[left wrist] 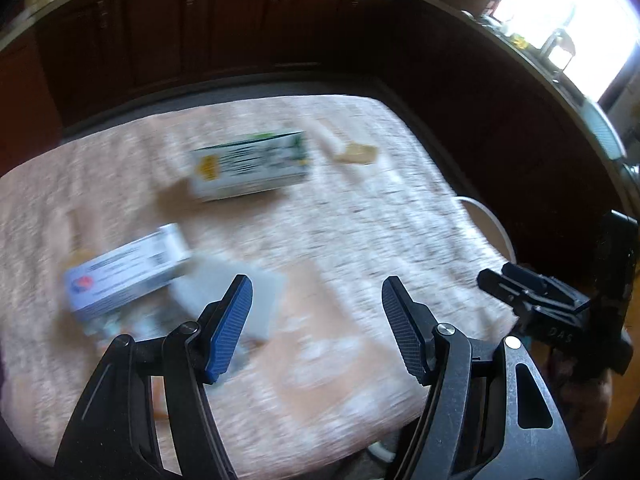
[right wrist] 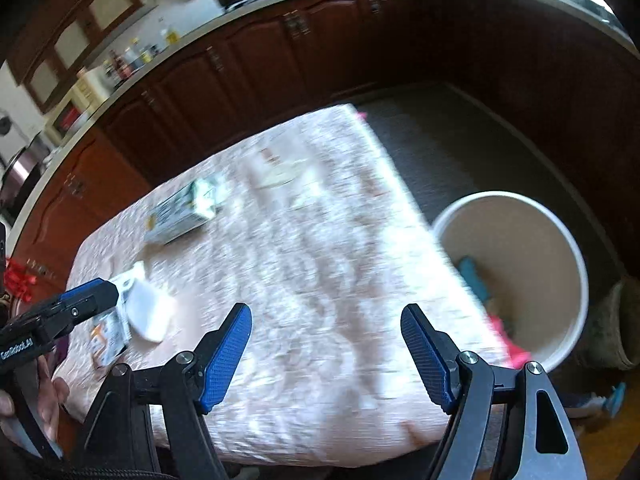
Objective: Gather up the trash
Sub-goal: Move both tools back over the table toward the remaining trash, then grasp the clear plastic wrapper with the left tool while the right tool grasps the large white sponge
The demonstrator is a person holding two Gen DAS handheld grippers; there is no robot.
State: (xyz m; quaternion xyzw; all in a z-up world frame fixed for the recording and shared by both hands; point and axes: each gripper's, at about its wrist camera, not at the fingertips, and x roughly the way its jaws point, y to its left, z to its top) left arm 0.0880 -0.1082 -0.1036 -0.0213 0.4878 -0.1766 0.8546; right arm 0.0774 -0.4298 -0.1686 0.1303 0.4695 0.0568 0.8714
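Both views are motion-blurred. On the pink patterned tablecloth (left wrist: pixel 340 220) lie a green-and-white carton (left wrist: pixel 250 166), a white-and-blue box (left wrist: pixel 124 270), a white sheet (left wrist: pixel 236 296) beside it, and a small tan scrap (left wrist: pixel 358 154). My left gripper (left wrist: pixel 316 324) is open and empty, just right of the white sheet. My right gripper (right wrist: pixel 326 350) is open and empty over the table's near edge. The carton (right wrist: pixel 182 212), the white sheet (right wrist: pixel 148 312) and the left gripper's fingers (right wrist: pixel 86 294) show in the right wrist view. A white bin (right wrist: pixel 560 240) stands right of the table with blue and pink trash inside.
Dark wooden kitchen cabinets (right wrist: pixel 280 52) run behind the table under a countertop with pots and bottles. A grey floor mat (right wrist: pixel 460 140) lies beyond the bin. The right gripper (left wrist: pixel 532 300) shows at the right edge of the left wrist view. A bright window (left wrist: pixel 580 20) is far right.
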